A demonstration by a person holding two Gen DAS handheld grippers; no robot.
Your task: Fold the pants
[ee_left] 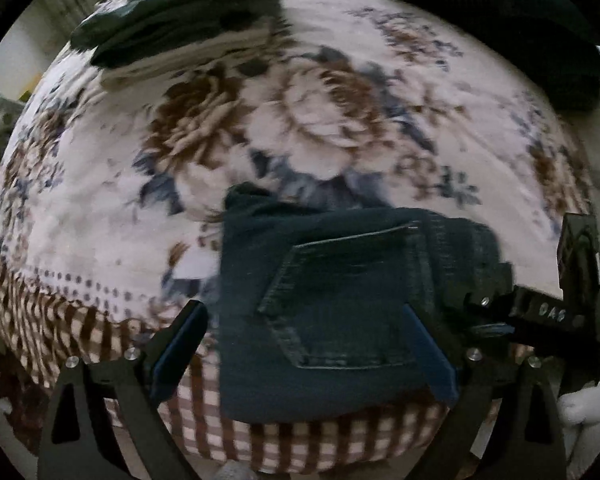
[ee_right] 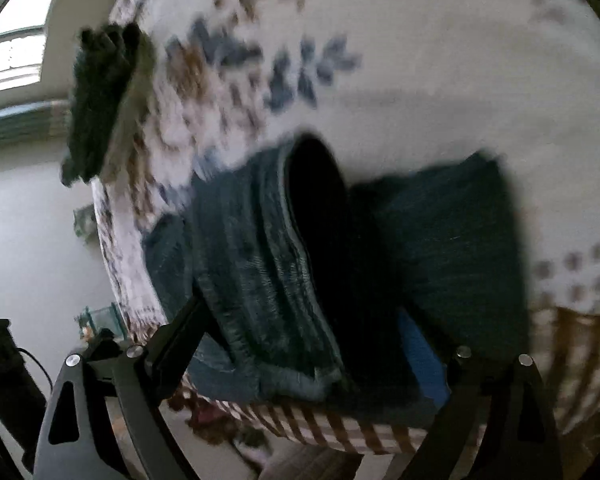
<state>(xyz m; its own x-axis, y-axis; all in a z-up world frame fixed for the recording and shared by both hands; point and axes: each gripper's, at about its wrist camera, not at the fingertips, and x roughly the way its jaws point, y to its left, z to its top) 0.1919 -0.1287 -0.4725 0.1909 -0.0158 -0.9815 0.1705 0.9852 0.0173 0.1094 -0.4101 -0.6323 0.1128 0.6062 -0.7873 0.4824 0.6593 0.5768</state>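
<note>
Dark blue jeans (ee_left: 340, 312) lie folded into a thick packet near the front edge of the bed, back pocket up. My left gripper (ee_left: 304, 344) hangs over them pointing almost straight down, open wide, its fingers clear of the cloth on either side. The right gripper (ee_left: 488, 312) comes in from the right at the packet's right edge. In the blurred right wrist view the jeans (ee_right: 284, 264) show their stacked folds end-on, and my right gripper (ee_right: 300, 332) straddles that end with jaws spread wide. I see no pad pressing on the denim.
The bed carries a floral blanket (ee_left: 320, 120) with a brown checked border (ee_left: 320, 444) at the front edge. A stack of folded clothes (ee_left: 180, 28) (ee_right: 104, 108) sits at the far left. A dark green garment (ee_left: 500, 20) lies at the far right. Floor (ee_right: 28, 240) lies beyond the bed's left side.
</note>
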